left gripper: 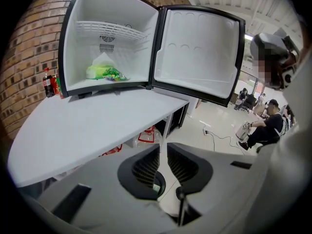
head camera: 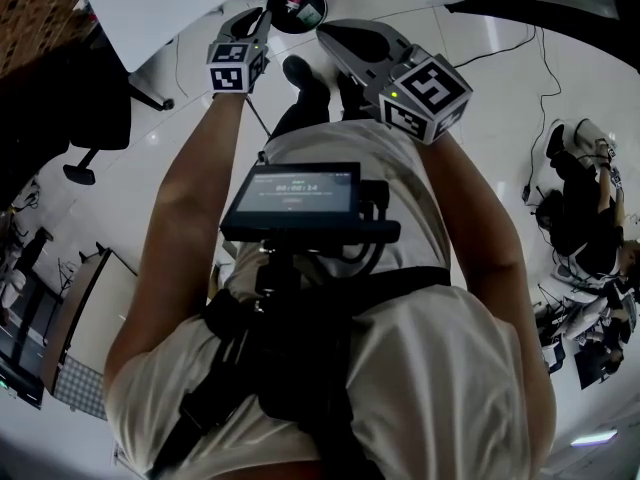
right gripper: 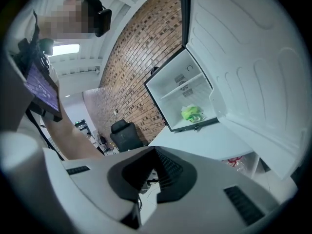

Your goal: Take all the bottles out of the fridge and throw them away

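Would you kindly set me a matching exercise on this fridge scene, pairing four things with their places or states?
Things:
1 fridge door
2 green packet
3 cola bottle
4 black bin

Places or states:
a on the floor
b swung open
c outside the fridge, by the brick wall
d inside the fridge

Pairs: 1-b; 2-d; 3-c; 4-a

White short-sleeved T-shirt (head camera: 440, 368) under black harness straps (head camera: 250, 368), with a black screen (head camera: 300, 196) at the chest. Dark trousers (head camera: 300, 118), black shoes (head camera: 300, 71). Left gripper (left gripper: 163, 149) and right gripper (right gripper: 154, 152) are grey shells with black ribbed pads (left gripper: 183, 165). Each bears a cube (head camera: 237, 66) of black-and-white square markers.
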Motion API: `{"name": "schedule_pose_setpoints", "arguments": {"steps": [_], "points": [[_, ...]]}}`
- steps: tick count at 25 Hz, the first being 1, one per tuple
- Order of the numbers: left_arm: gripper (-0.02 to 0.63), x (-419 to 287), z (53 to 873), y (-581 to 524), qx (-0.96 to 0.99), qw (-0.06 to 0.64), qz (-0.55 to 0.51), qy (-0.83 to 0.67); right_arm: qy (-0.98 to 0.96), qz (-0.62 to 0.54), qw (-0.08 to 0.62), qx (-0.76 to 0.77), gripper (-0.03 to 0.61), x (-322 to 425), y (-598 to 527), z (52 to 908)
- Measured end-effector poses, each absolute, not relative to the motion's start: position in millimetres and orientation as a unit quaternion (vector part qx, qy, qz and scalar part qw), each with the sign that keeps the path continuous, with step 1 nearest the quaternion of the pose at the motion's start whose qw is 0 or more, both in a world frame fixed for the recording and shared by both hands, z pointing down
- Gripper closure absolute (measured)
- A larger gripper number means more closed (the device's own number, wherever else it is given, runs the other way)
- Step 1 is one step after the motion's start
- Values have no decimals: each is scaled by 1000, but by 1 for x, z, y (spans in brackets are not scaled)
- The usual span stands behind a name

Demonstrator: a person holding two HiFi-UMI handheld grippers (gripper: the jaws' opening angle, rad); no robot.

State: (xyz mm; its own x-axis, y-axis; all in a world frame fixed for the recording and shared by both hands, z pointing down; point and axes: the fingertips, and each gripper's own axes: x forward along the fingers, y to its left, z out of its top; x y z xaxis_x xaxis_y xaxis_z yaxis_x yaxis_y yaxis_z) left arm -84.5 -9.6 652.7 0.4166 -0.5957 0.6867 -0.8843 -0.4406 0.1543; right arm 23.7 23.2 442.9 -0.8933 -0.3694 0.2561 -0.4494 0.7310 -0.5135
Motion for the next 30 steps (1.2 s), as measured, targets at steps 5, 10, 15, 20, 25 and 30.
{"name": "schedule_pose_setpoints", "arguments": {"steps": [5,10,15,20,25,30], "points": [[594,-73,632,-6,815,257,245,-458,-931,287,65,214,578,25,19,445],[614,-67,591,-13,829,228,200,-470,-939,271,58,205,578,26,9,444],[614,-75,550,-17,832,193,166,-493,-947,255,42,191,578,18,1,444],[614,-82,501,-28,829,177,125,-515,-954,235,33,183,578,12,-16,428],[614,-93,455,-19,821,176,81,-538,-962,208,21,174,578,3,-24,396],[614,-113,409,-6,821,147,49,-549,-972,171,16,157,578,-17,-21,360]]}}
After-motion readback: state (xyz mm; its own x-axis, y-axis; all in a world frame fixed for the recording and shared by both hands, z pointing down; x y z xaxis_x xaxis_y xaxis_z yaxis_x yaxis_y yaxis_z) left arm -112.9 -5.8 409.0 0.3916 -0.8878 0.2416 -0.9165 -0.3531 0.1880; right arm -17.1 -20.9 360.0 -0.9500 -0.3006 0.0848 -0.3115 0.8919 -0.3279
